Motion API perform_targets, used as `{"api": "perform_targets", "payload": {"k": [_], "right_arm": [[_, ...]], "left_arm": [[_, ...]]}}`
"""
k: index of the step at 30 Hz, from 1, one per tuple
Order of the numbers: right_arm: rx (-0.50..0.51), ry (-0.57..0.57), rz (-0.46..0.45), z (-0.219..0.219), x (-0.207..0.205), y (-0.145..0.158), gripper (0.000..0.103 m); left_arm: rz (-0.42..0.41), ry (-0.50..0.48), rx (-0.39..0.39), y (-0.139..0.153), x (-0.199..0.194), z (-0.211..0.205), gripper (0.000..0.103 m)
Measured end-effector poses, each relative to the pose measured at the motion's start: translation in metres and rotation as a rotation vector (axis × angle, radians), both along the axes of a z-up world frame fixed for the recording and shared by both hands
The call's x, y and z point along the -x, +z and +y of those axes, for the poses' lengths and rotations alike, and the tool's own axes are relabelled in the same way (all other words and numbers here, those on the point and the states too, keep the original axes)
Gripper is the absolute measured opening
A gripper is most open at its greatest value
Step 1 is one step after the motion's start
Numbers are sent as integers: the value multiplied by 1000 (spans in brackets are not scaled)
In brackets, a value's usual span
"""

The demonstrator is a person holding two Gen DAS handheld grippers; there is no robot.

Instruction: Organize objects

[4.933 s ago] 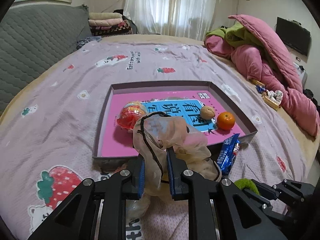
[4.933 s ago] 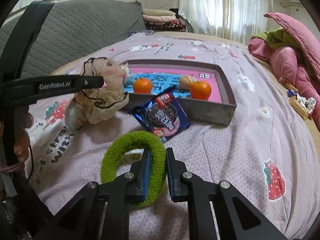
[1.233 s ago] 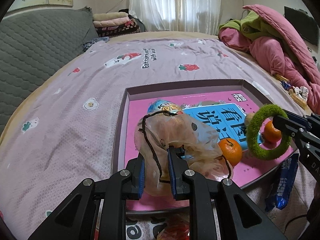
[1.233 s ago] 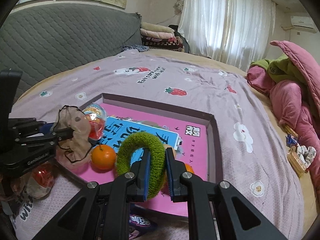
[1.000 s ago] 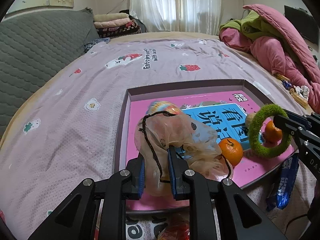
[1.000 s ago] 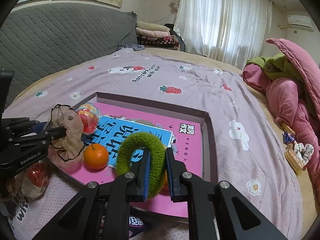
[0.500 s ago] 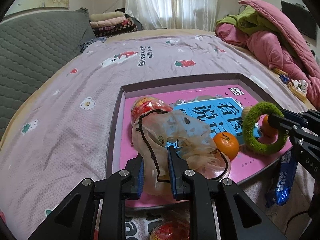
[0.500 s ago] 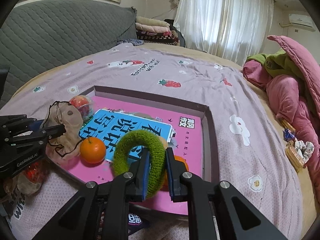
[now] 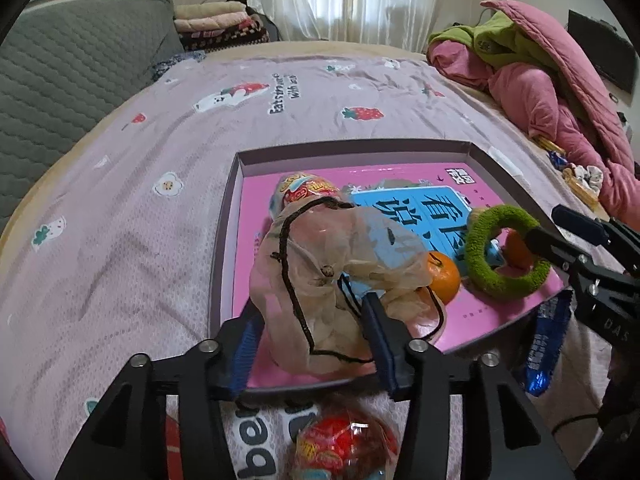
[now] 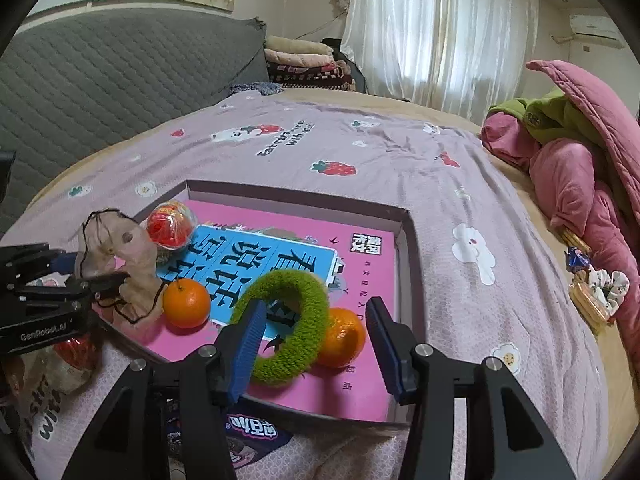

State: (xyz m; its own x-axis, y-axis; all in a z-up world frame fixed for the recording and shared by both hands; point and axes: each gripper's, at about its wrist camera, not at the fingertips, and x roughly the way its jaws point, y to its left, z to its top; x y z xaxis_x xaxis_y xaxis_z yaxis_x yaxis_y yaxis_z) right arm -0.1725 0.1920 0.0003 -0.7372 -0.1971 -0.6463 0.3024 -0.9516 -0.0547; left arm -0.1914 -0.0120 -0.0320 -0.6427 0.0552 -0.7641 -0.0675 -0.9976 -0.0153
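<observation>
Two grippers, both just let go over the box.

The box sits on the bed right ahead of both tools, its pink floor already carrying two oranges and a red sweet ball. The left gripper has just been opening; its jaws stand apart with the gauze pouch slumped between them, and I cannot tell whether it brushes a pad. The right gripper has also just been opening, jaws apart, the green ring lying between them inside the box, against the left finger and leaning on an orange. Outside, just under the tools, wait a blue packet and another red ball. Pulling back carelessly could snag the pouch's black cord on a finger and drag it out, or nudge the ring over the low wall.
</observation>
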Motion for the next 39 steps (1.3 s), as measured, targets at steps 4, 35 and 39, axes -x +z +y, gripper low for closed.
{"api": "perform_targets", "payload": {"k": [4, 35, 39], "right_arm": [[24, -8, 11, 6, -2, 6, 56], [131, 95, 127, 3, -78, 52, 80], [141, 109, 132, 3, -95, 51, 82]], "left_arm": [[-17, 5, -10, 3, -3, -2, 61], [172, 82, -22, 72, -90, -13, 73], [177, 82, 0, 73, -103, -10, 74]]}}
